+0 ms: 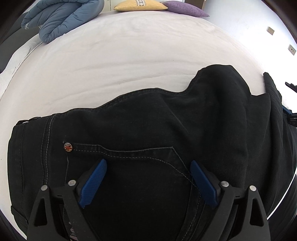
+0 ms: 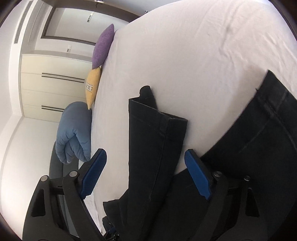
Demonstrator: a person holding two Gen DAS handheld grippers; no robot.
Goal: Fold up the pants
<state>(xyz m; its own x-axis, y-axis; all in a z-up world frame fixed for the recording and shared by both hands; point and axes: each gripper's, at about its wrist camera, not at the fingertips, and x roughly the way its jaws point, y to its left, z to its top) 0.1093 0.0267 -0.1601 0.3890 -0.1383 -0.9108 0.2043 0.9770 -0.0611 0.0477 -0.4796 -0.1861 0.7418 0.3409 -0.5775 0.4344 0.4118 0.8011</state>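
Two grippers hang over black jeans [image 1: 148,129] on the bed's white sheet [image 1: 111,64]. Left gripper [image 1: 148,165] stands released above the pocket seat; right gripper [image 2: 145,155], also released, straddles the leg cuff [image 2: 157,118] untouched, leg running straight ahead from it, nearer.

Black pants [image 1: 148,129], partly folded, on bed

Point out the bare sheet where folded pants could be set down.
The widest free patch is the white sheet between the black pants and the pillows at the far edge, the yellow pillow and the purple pillow. The blue duvet crowds the far left corner. The near edge is taken by the pants, whose leg hem lies between the open right tool fingers.
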